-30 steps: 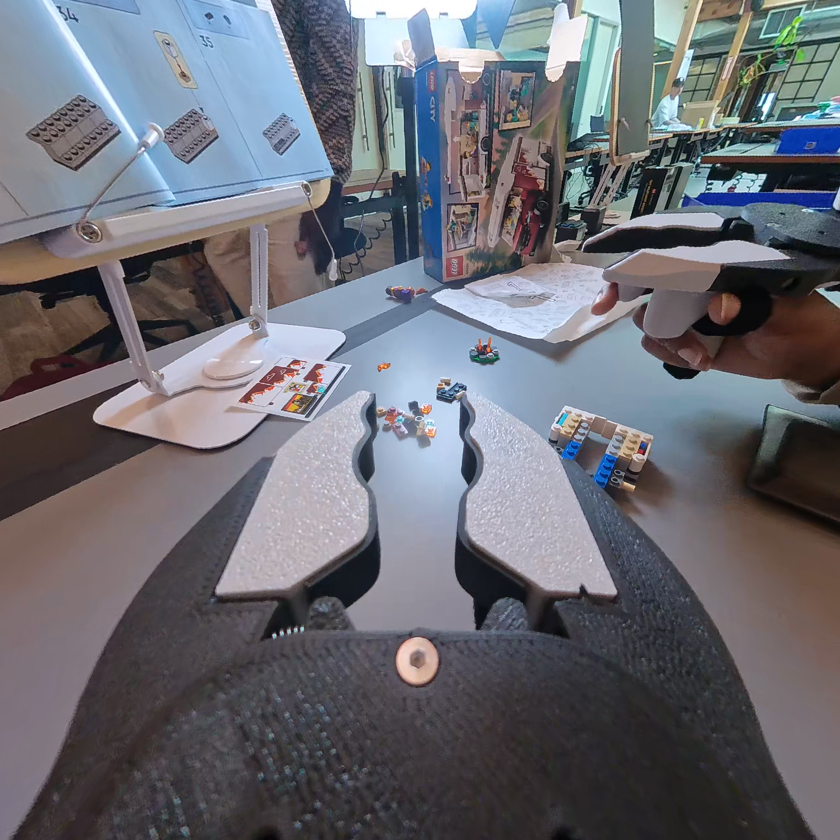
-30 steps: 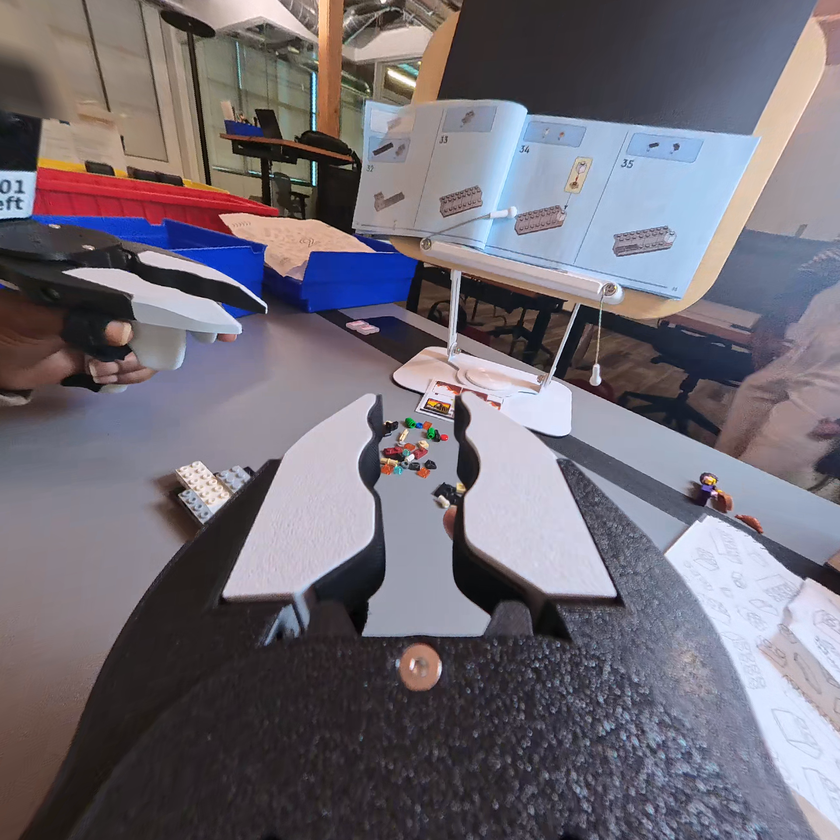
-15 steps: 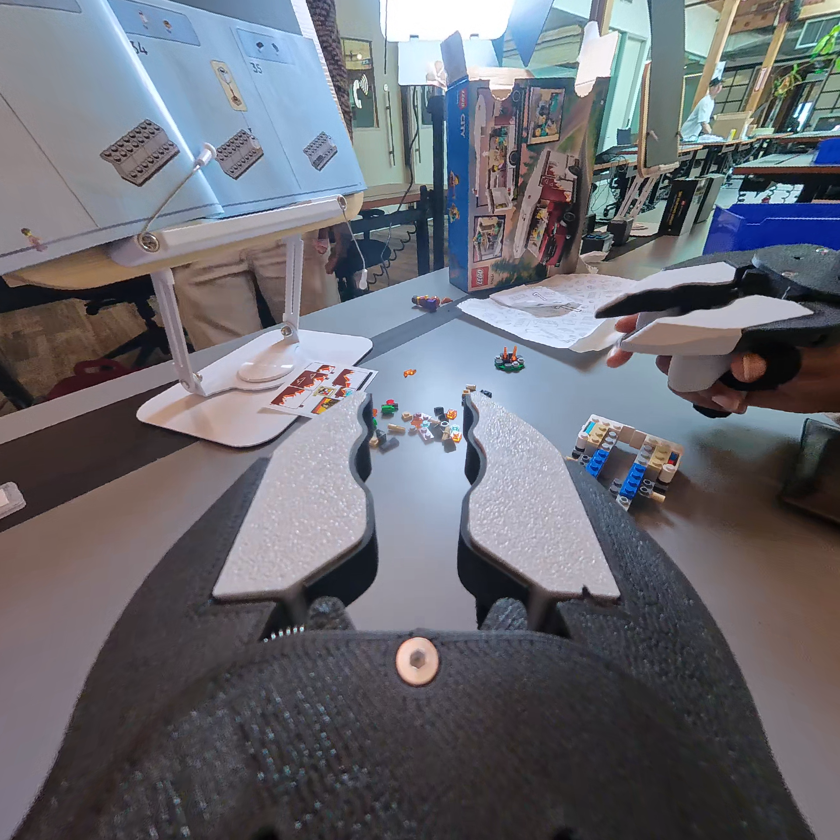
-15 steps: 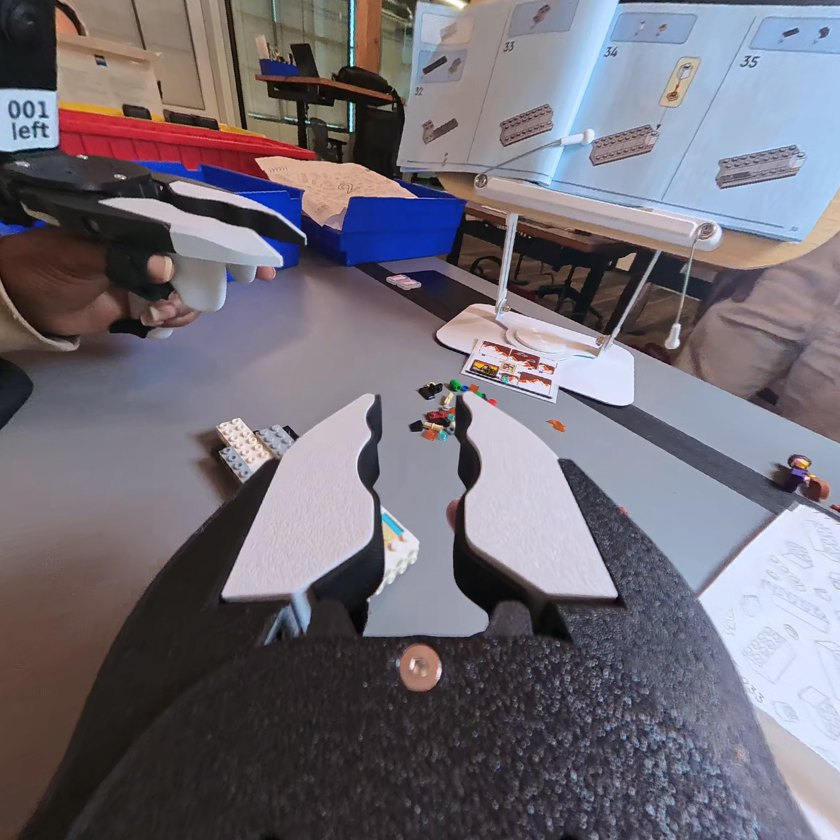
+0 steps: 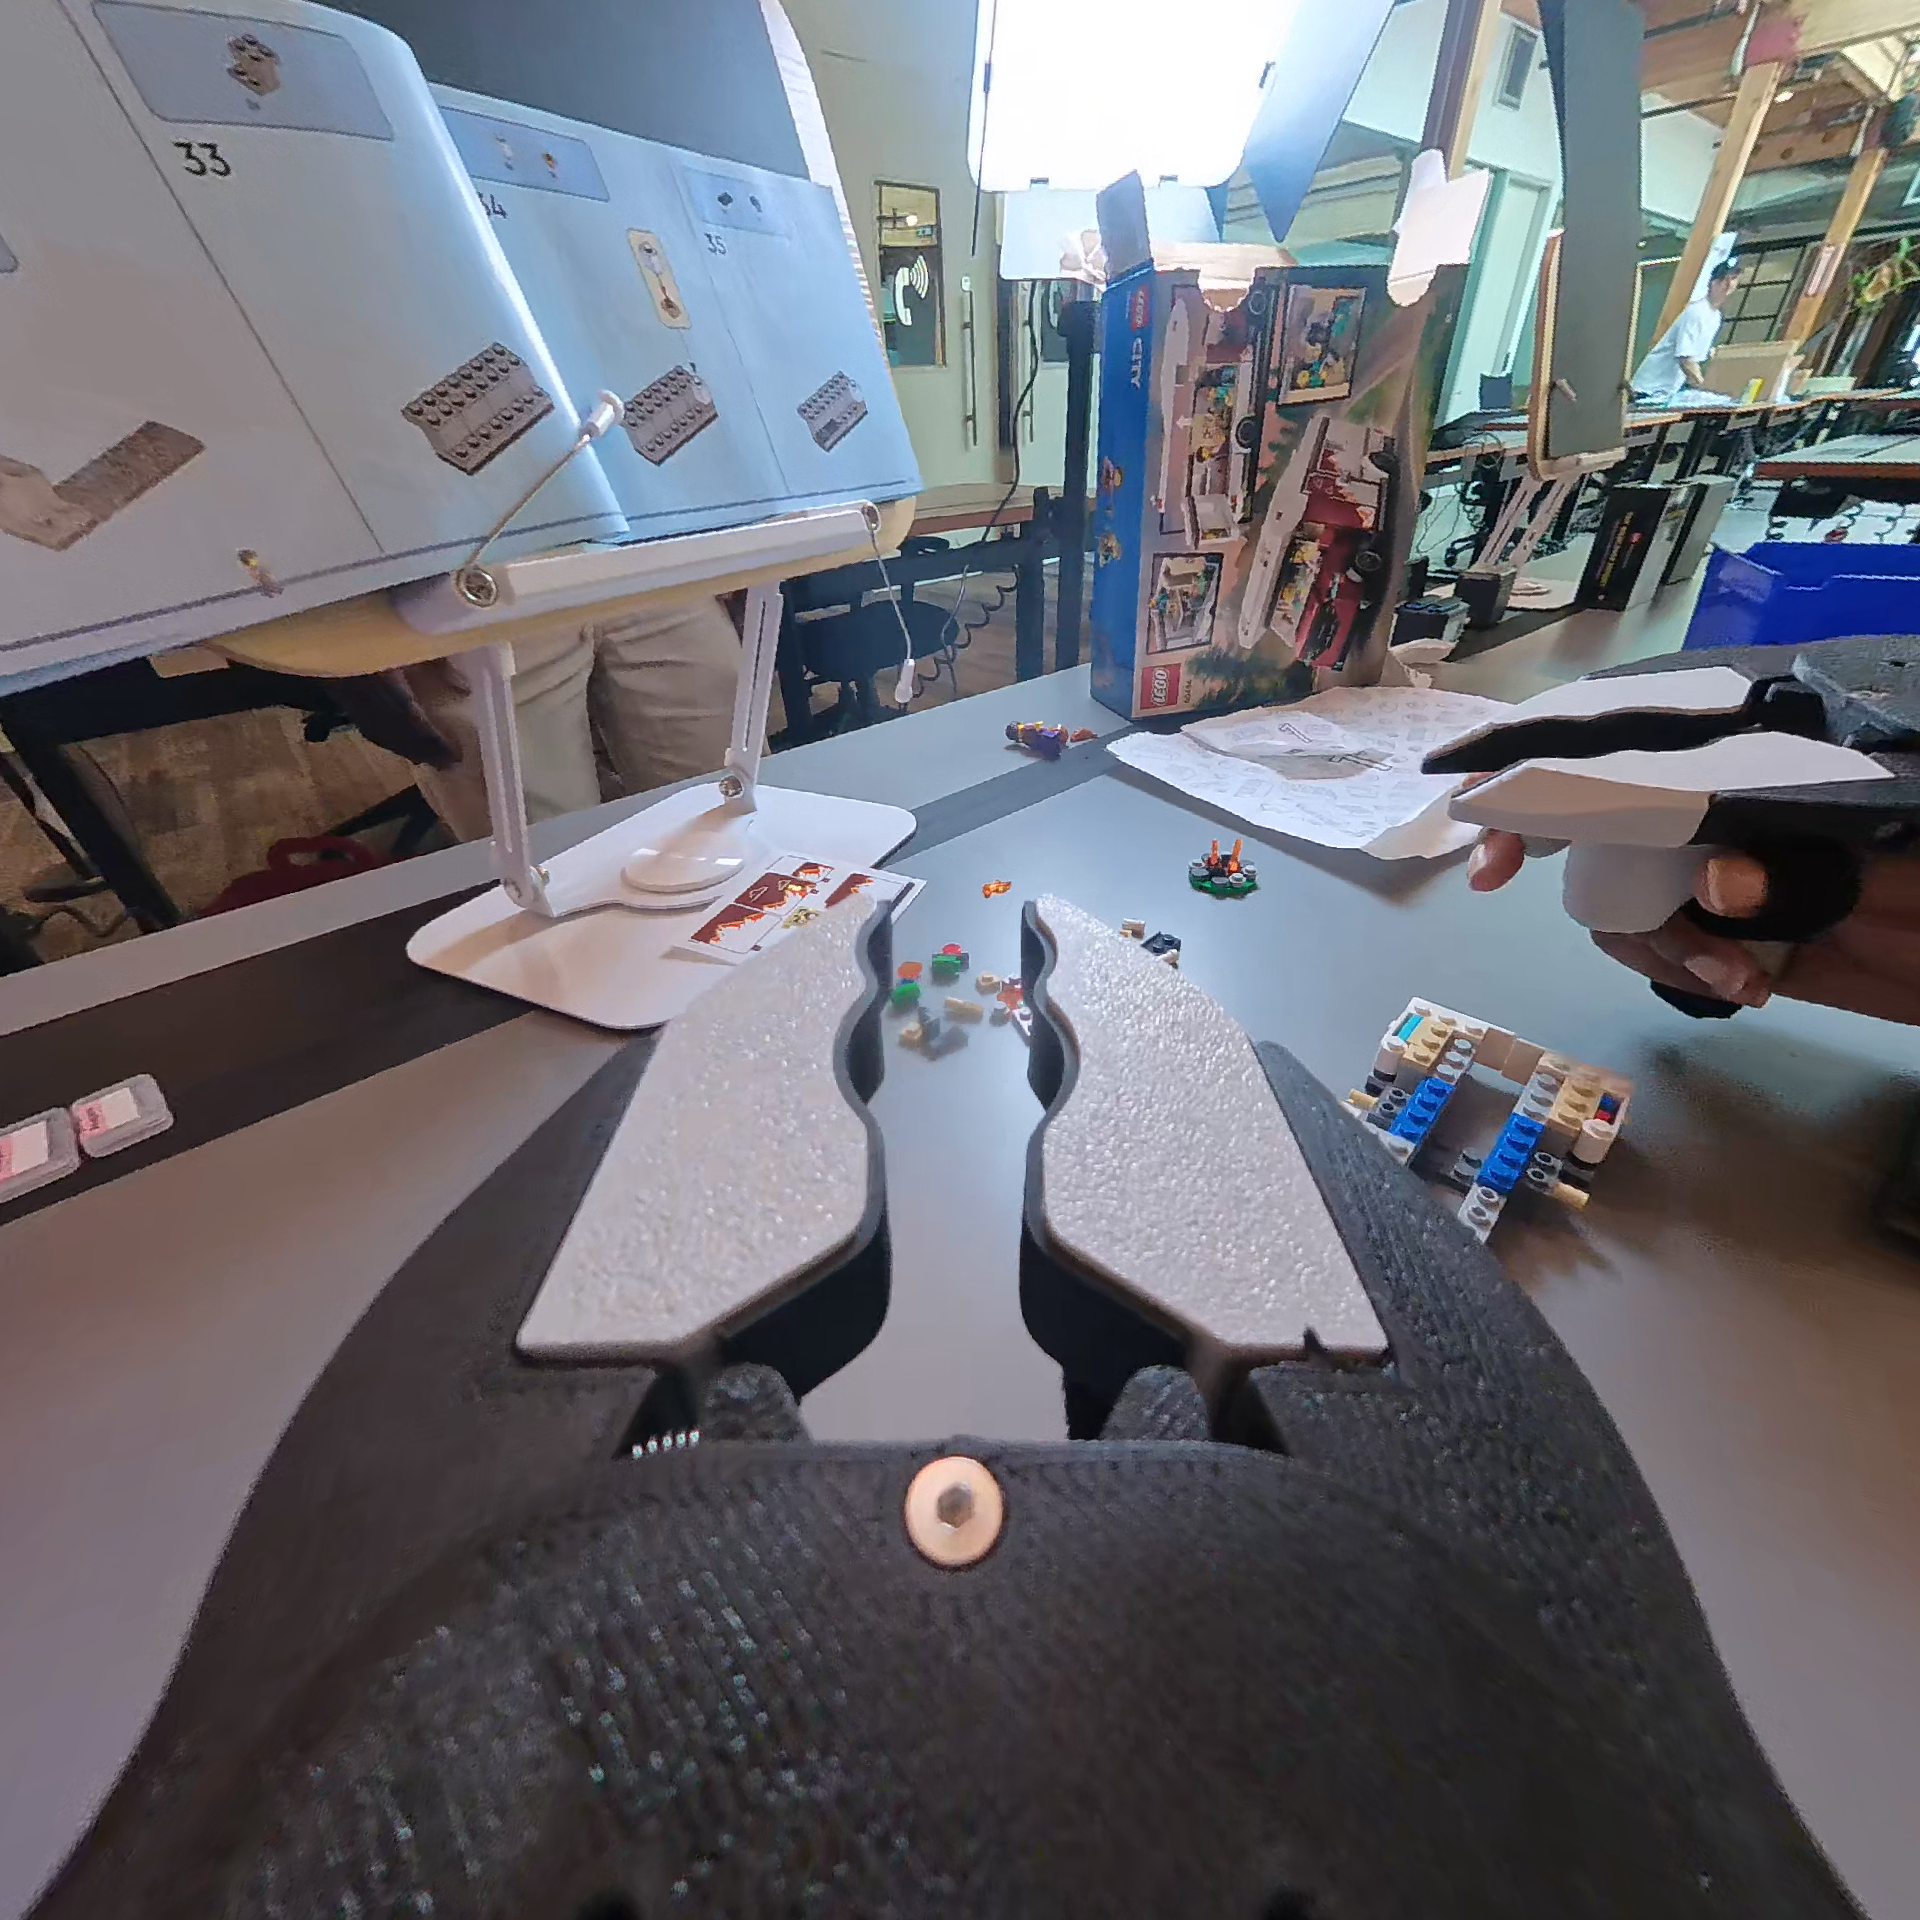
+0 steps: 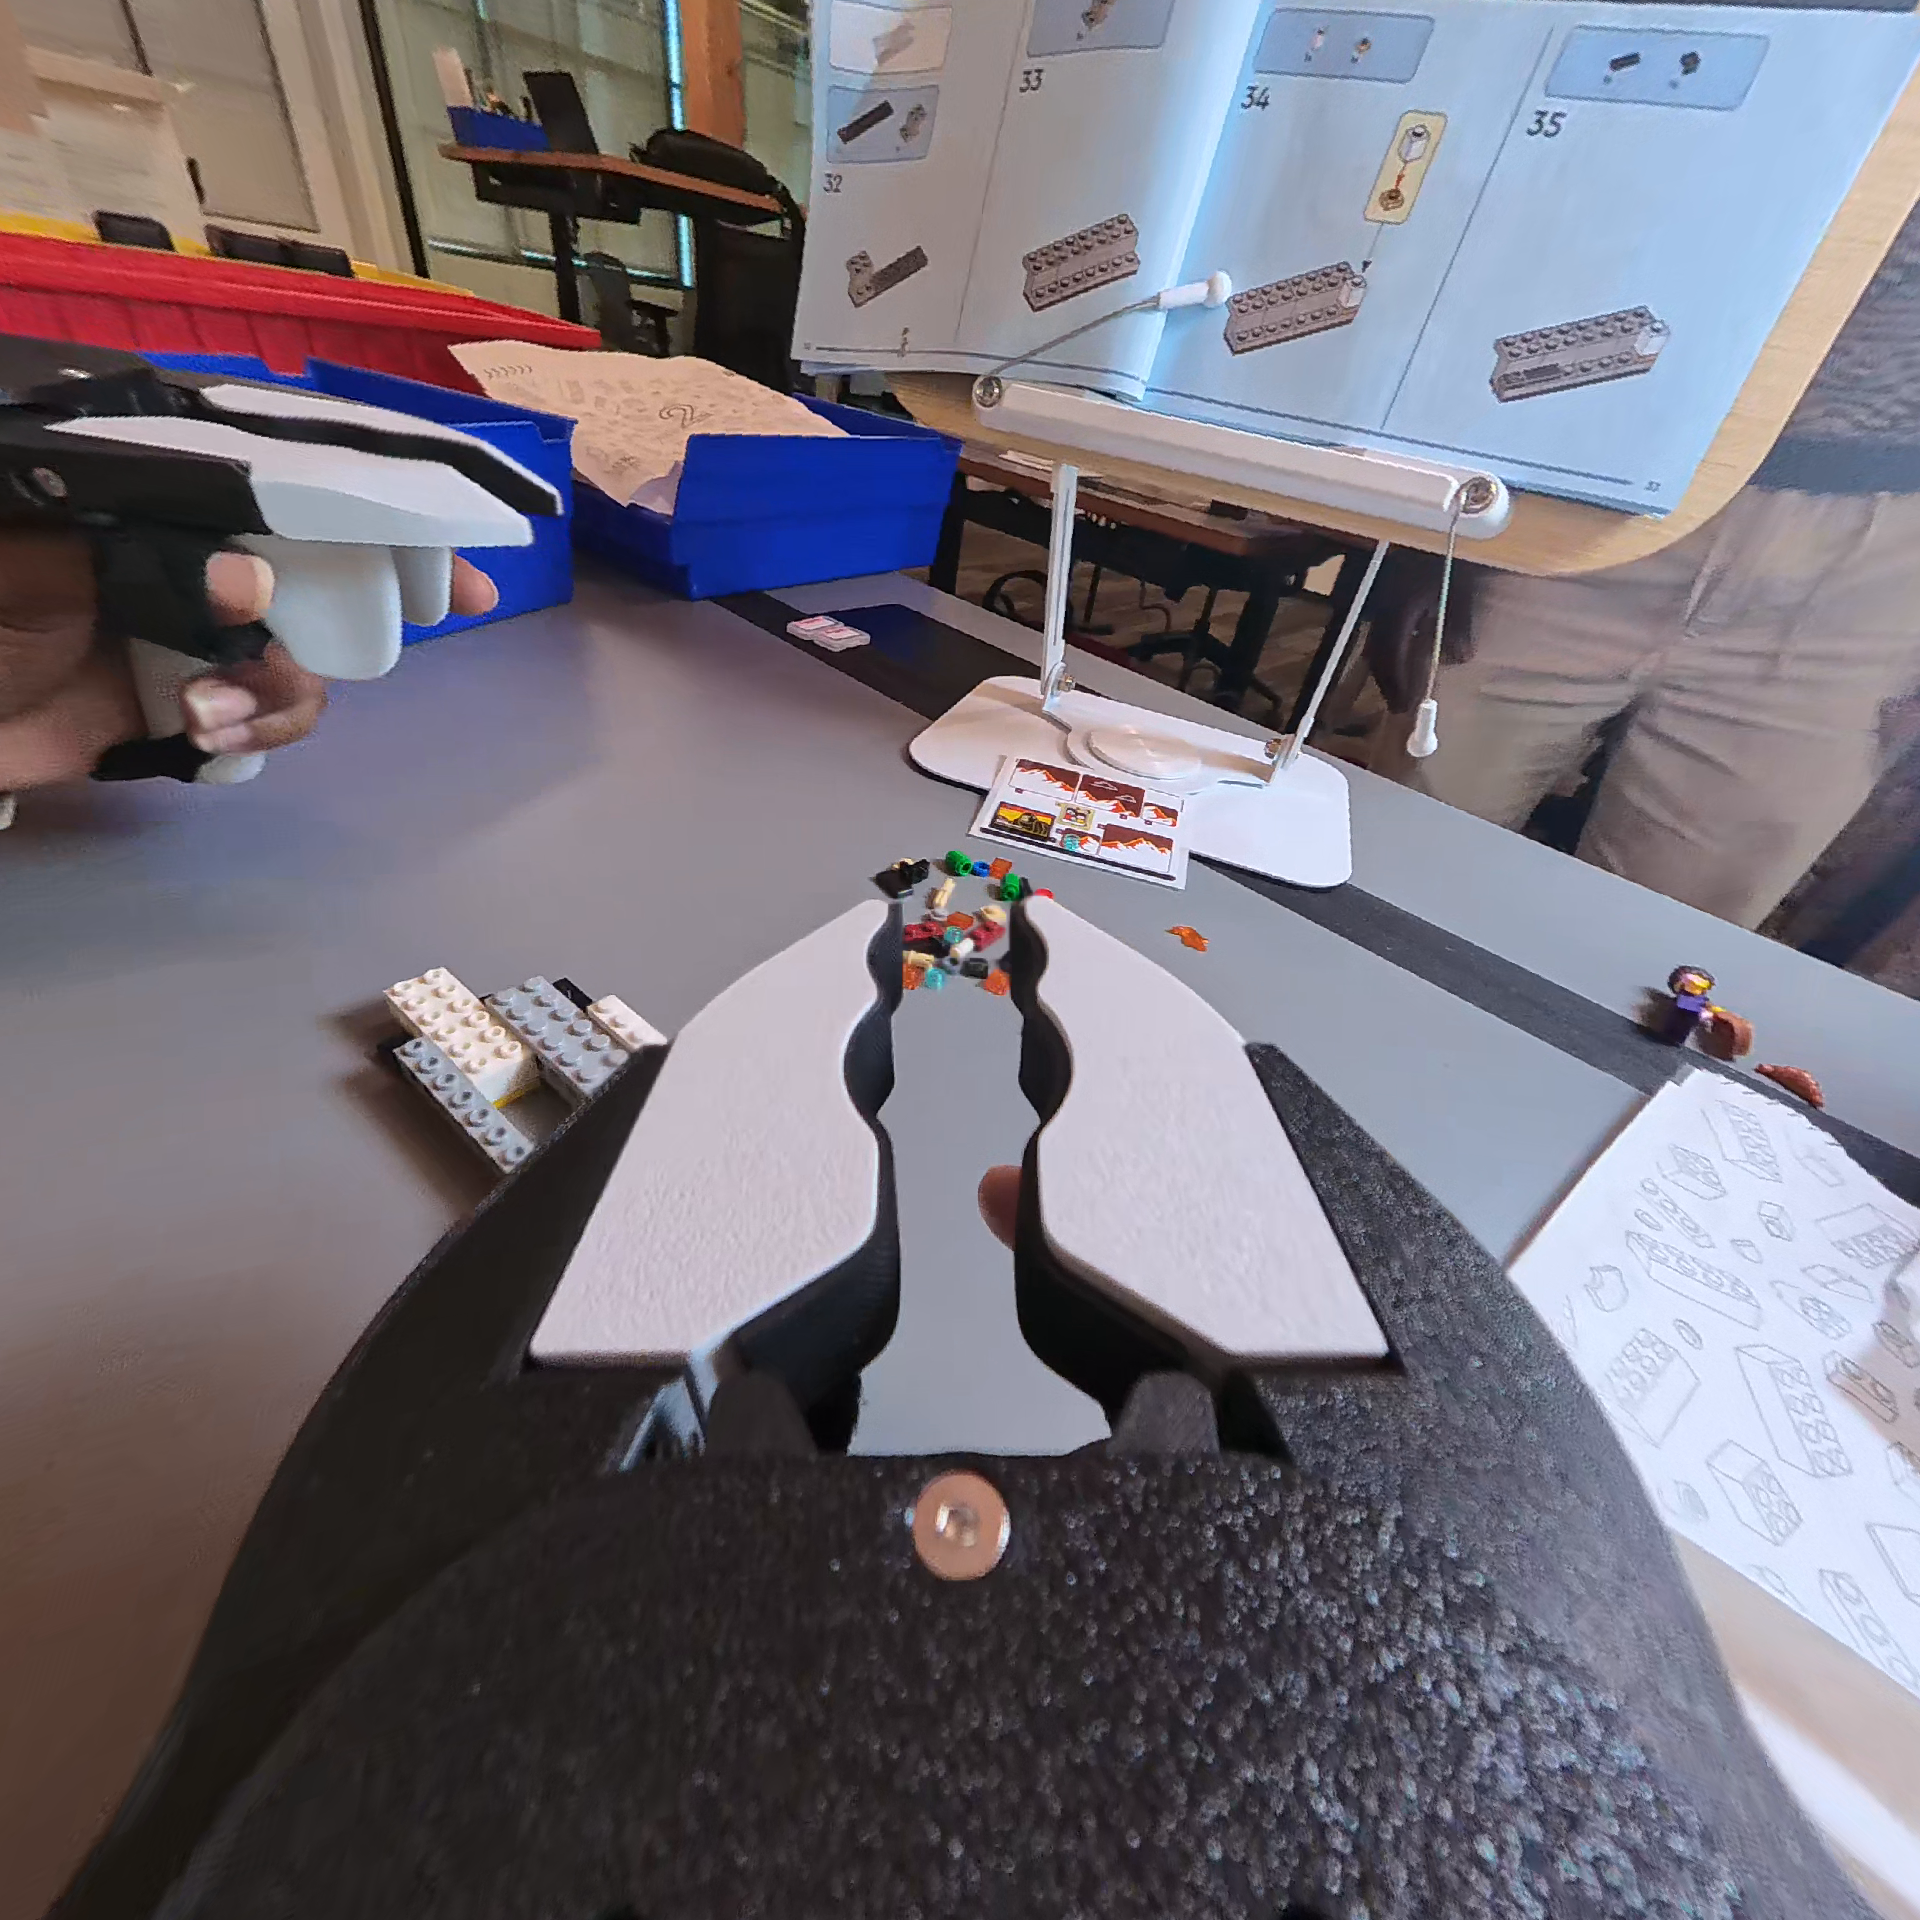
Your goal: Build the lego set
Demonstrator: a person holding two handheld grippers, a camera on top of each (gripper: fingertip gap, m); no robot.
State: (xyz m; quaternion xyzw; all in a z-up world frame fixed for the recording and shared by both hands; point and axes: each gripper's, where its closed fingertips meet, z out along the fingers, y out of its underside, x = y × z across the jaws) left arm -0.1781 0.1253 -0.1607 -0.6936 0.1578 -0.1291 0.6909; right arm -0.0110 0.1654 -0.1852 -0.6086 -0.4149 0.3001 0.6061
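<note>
A pile of small loose lego pieces (image 5: 945, 997) lies on the grey table (image 5: 312, 1299), just past the tips of my left gripper (image 5: 954, 914), which is open and empty above the table. A partly built white, grey, tan and blue lego model (image 5: 1486, 1112) sits to its right. My right gripper (image 6: 956, 914) is open and empty, with the same pile (image 6: 956, 940) at its tips and the model (image 6: 499, 1039) to its left. Each gripper shows in the other's view, hand-held above the table: the right one (image 5: 1444, 784), the left one (image 6: 542, 520).
An open instruction booklet (image 6: 1351, 208) rests on a white stand (image 6: 1132, 748) with a sticker sheet (image 6: 1081, 821) at its base. A lego box (image 5: 1247, 499), a printed paper bag (image 5: 1309, 769), a minifigure (image 6: 1688, 1003), a green round piece (image 5: 1224, 868) and blue bins (image 6: 769, 499) ring the work area. My right fingertips sit around 20 cm from my left ones. The minifigure (image 6: 1688, 1003) lies around 30 cm away from my right fingertips.
Both grippers have moved closer to the pile and the stand, and the left one has turned leftward. The jaws have stayed open and the pieces on the table have not moved.
</note>
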